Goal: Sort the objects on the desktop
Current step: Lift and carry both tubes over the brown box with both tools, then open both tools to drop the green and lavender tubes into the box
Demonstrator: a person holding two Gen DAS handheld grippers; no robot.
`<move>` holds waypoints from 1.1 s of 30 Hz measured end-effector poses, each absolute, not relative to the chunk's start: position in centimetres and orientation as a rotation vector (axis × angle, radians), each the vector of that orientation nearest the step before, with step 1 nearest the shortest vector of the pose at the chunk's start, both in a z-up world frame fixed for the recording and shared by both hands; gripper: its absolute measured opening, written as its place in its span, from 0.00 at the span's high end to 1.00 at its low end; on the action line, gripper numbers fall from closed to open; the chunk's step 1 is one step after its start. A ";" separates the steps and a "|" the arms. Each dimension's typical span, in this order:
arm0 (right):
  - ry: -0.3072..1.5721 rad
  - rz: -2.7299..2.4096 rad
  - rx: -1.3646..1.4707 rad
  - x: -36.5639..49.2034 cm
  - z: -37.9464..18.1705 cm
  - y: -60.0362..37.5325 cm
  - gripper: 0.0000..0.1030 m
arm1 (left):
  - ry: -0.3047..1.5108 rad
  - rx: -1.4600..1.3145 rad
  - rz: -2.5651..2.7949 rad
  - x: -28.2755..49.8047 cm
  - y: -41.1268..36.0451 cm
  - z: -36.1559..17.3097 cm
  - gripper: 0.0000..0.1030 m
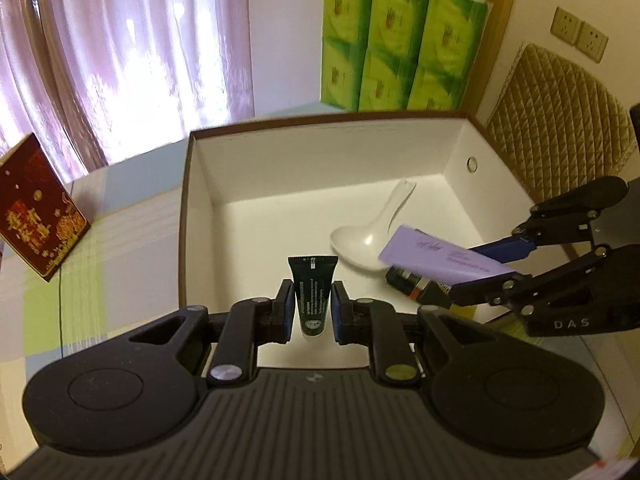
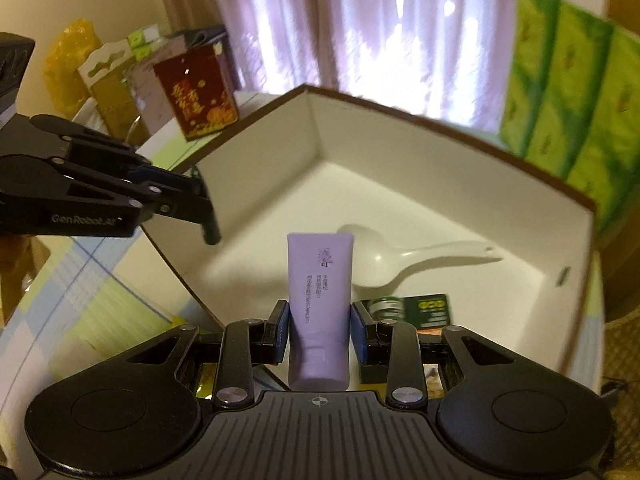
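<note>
Clamped between the blue pads of the left gripper (image 1: 312, 308): a small black tube (image 1: 312, 294), crimped end up, cap end down, hanging over the near edge of the white box (image 1: 200, 184). Clamped likewise in the right gripper (image 2: 319, 334): a lilac tube (image 2: 319, 304) with dark printed lettering, crimped end pointing away from the camera, cap toward it, held above the near right part of the box. Seen from the left wrist as a lilac tube (image 1: 440, 258) slanting in from the right gripper (image 1: 476, 268), over the box floor.

Resting on the box floor, under and just beyond the lilac tube: a white spoon (image 1: 372, 236), bowl toward the near side, handle running to the far right corner. Beside the spoon, nearer the right wall: a small dark jar (image 1: 404, 282) and a dark green packet (image 2: 430, 310), partly hidden by the gripper.

Outside the box, to its left on the checked tablecloth (image 1: 100, 248): a dark red carton (image 1: 38, 208) with gold print, standing upright. Behind the box: stacked green tissue packs (image 1: 400, 44). Farther back still: pale purple curtains (image 1: 132, 52).
</note>
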State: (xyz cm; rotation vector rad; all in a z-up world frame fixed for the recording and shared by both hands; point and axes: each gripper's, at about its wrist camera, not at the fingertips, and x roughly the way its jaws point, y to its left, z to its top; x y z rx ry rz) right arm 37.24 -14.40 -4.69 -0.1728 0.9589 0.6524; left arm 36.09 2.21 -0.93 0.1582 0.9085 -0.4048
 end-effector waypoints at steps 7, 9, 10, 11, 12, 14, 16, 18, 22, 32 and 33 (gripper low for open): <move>1.052 0.695 -0.159 39.7 -6.9 -13.1 0.72 | 0.966 0.187 -0.405 36.9 2.0 -2.8 0.86; 1.072 0.700 -0.144 40.3 -7.3 -13.0 0.72 | 0.984 0.191 -0.403 37.3 1.9 -3.3 0.86; 1.082 0.703 -0.135 40.5 -7.4 -13.0 0.72 | 0.994 0.193 -0.405 37.5 1.9 -3.4 0.86; 1.098 0.708 -0.129 40.8 -7.6 -13.0 0.72 | 1.004 0.194 -0.406 37.7 2.0 -3.6 0.86; 1.116 0.715 -0.117 41.1 -7.8 -13.1 0.72 | 1.015 0.195 -0.409 37.9 2.0 -3.8 0.86; 1.153 0.737 -0.076 41.7 -8.1 -13.2 0.72 | 1.041 0.200 -0.414 38.3 1.9 -4.2 0.86; 1.189 0.758 -0.047 42.3 -8.3 -13.2 0.72 | 1.066 0.214 -0.421 38.8 1.8 -4.7 0.86; 1.229 0.762 -0.012 42.9 -8.5 -13.4 0.72 | 1.090 0.226 -0.426 39.3 1.5 -5.1 0.86; 1.279 0.717 0.040 44.3 -9.1 -14.0 0.72 | 1.130 0.251 -0.419 40.1 1.3 -6.1 0.86; 1.245 0.695 -0.010 43.9 -9.1 -14.2 0.70 | 1.175 0.286 -0.406 41.1 0.8 -7.8 0.85; 1.236 0.702 -0.008 43.8 -9.0 -14.2 0.69 | 1.174 0.289 -0.404 41.1 0.8 -7.9 0.85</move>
